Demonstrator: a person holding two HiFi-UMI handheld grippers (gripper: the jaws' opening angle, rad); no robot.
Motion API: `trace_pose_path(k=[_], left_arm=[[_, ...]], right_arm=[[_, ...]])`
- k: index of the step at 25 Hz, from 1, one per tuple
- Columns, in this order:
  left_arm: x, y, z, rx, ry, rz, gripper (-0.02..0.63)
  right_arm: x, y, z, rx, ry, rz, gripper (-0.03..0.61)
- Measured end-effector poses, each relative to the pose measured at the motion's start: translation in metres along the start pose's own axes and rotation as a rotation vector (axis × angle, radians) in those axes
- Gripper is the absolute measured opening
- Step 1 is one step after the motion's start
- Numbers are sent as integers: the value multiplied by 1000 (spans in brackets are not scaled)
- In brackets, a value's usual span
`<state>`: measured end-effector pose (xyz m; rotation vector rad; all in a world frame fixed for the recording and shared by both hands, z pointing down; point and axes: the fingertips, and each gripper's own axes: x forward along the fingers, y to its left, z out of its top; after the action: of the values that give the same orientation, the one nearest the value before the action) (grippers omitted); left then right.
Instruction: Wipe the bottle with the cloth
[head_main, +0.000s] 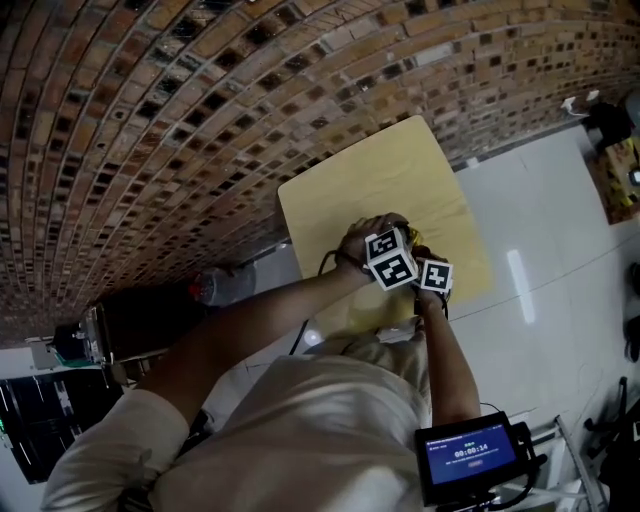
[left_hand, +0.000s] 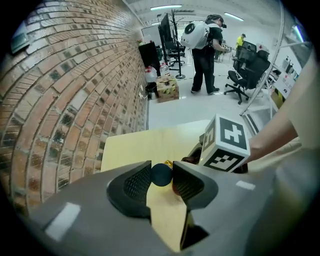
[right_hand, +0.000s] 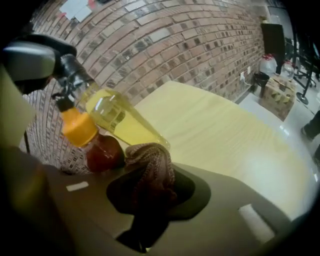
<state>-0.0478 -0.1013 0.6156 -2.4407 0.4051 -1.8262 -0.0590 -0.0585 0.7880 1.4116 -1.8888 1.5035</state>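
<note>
A clear bottle (right_hand: 117, 120) of yellow liquid hangs tilted over the wooden table (right_hand: 225, 135). My left gripper (left_hand: 161, 178) is shut on its dark round cap (left_hand: 161, 173), and in the right gripper view it reaches in at the top left (right_hand: 30, 57). My right gripper (right_hand: 150, 175) is shut on a brown patterned cloth (right_hand: 150, 157), whose bunched end touches the bottle's lower end. In the head view both marker cubes, left (head_main: 390, 260) and right (head_main: 434, 275), sit close together above the table (head_main: 340, 195).
A dark red bottle with an orange cap (right_hand: 77, 127) stands just left of the cloth. A brick wall (right_hand: 175, 45) runs along the table's far side. A person with a backpack (left_hand: 202, 45), office chairs (left_hand: 247, 65) and boxes (left_hand: 167, 87) stand farther off on the floor.
</note>
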Motion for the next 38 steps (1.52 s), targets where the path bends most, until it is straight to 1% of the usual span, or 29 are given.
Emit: trace_pose_path(k=[1,2,3,4,7,9,11,12,14,16,17,18,19,21,23,24,25,26,28,30,32,36,38], left_arm=[[-2,0,0,-5,-23,-8,153],[-5,-1,0,-8,-49,-18,172],[-9,-2,-1,-11,-75,-25,227],[-13,-4,-3,-16,-99,-28,268],[-24,-16,-16,-33,-138,-27,330],[-23,-29,-30,-42,-127,-43,344],[-14,-42,-46,-56,-84,-69,348],[-7,-48,-55,-74,-53,-84,348],[10,-54,-68,-141,6,-105,348],[23,-51,-70,-216,23,-100,343],[29,-48,-69,-242,25,-89,326],[34,-44,-68,-255,28,-74,292],[38,-41,-67,-256,29,-55,271],[45,-38,-62,-255,28,-31,268],[48,-38,-59,-263,26,-27,263],[47,-37,-55,-262,16,-24,240],[47,-37,-52,-255,7,-23,183],[47,-38,-51,-245,4,-24,156],[48,-41,-53,-233,7,-29,153],[45,-42,-55,-250,-4,-35,152],[42,-42,-56,-297,-44,-48,152],[36,-37,-54,-447,-180,-90,150],[32,-31,-53,-493,-244,-87,150]], right_arm=[[-6,1,-1,-5,-8,12,78],[-14,2,-2,-9,-21,24,78],[-21,1,-4,-12,-34,35,78],[-28,0,-8,-13,-45,40,78],[-49,-13,-24,4,-58,24,78],[-61,-19,-34,10,-62,15,80],[-71,-20,-42,-5,-63,11,80],[-76,-19,-45,-16,-63,11,80],[-84,-16,-51,-36,-58,14,80],[-89,-14,-56,-47,-51,17,80],[-90,-13,-58,-50,-48,16,80],[-90,-13,-59,-53,-45,14,80],[-91,-13,-59,-55,-44,12,80],[-92,-14,-60,-57,-42,7,80],[-93,-15,-61,-54,-43,2,80],[-93,-16,-60,-51,-45,1,80],[-93,-16,-59,-49,-48,1,80],[-94,-17,-58,-48,-53,0,80],[-95,-18,-56,-46,-60,-4,80],[-95,-19,-55,-41,-65,-6,80],[-96,-18,-55,-33,-74,1,80],[-96,-14,-49,-29,-102,12,80],[-97,-11,-44,-31,-120,20,80]])
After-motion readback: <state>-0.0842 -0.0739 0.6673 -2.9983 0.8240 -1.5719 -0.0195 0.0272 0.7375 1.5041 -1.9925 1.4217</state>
